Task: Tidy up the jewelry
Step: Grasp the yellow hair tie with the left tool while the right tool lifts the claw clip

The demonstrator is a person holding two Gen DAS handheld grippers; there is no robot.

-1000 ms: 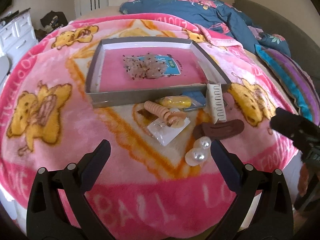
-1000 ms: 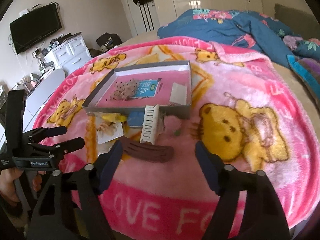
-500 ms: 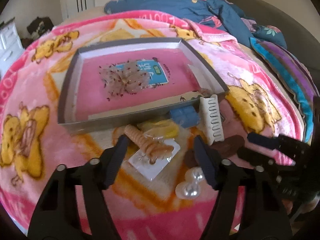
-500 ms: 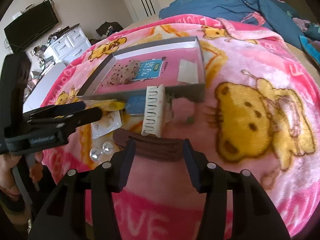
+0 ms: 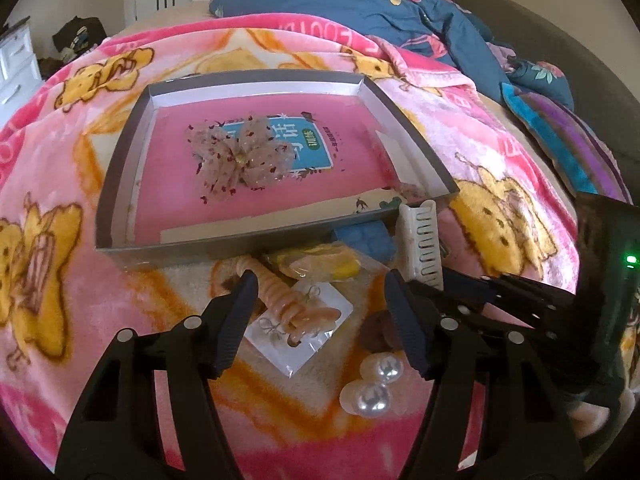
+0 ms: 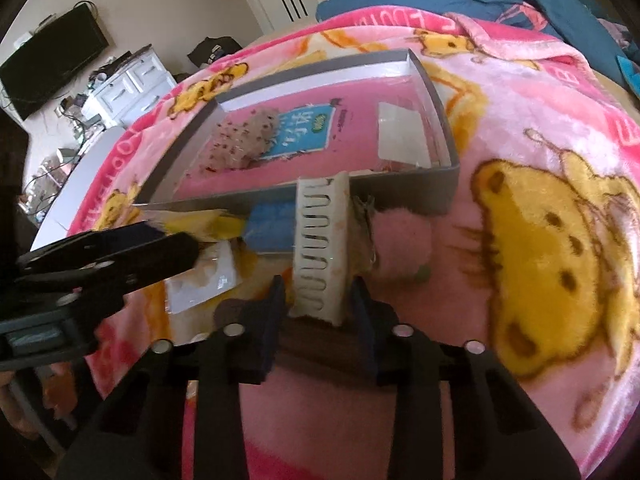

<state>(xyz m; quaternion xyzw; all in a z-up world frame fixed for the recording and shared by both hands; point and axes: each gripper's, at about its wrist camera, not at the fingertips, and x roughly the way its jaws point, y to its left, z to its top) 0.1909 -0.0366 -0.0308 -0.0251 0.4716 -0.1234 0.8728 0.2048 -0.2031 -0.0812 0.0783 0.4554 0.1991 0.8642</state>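
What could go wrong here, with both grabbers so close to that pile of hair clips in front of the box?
1. The right gripper is closing with the white comb clip and the brown clip both between its jaws; it might catch both, or pinch one badly.
2. The left gripper, open around the peach spiral clip, may also drag the clear packet beneath it.
3. The two grippers sit very close together and could bump.

Ahead of the left gripper (image 5: 320, 316) sits the tray (image 5: 120, 184) holding a fabric flower clip (image 5: 240, 160); between tray and gripper lie a spiral hair tie (image 5: 280, 300) on a packet (image 5: 304, 332), pearl bobbles (image 5: 376, 384) to its right. The comb clip (image 6: 320, 248) leans against the tray wall, its near end between the closing right gripper (image 6: 318, 320) jaws, over a long barrette (image 6: 320, 350).
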